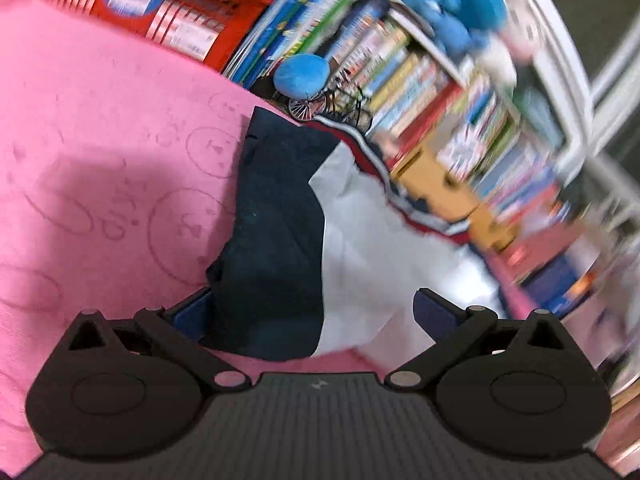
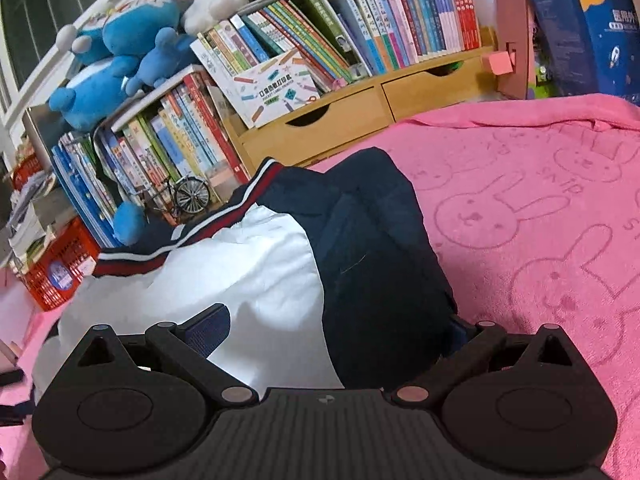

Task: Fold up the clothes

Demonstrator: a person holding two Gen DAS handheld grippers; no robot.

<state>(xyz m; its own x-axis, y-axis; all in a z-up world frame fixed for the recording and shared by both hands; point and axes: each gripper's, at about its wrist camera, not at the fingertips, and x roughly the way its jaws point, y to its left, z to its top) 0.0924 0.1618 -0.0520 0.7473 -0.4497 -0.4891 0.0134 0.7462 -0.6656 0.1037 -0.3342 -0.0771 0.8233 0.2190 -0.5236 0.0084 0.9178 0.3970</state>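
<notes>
A navy and white garment (image 1: 280, 216) with a red and white striped hem lies bunched on the pink rabbit-print blanket (image 1: 100, 140). My left gripper (image 1: 314, 308) is open, its fingers (image 1: 192, 314) set wide on either side of the garment's near edge, and navy cloth covers part of the left finger. In the right wrist view the same garment (image 2: 360, 248) fills the middle, with its white part on the left and its navy part on the right. My right gripper (image 2: 336, 324) is also open and straddles the garment's near end. Its right finger (image 2: 460, 334) is partly hidden by navy cloth.
Behind the blanket (image 2: 540, 200) stand rows of books (image 2: 400, 20), wooden drawers (image 2: 340, 120), blue plush toys (image 2: 120, 60) and a small model bicycle (image 2: 188, 196). A red basket (image 2: 60, 268) sits at the far left. The left wrist view is motion-blurred on its right side.
</notes>
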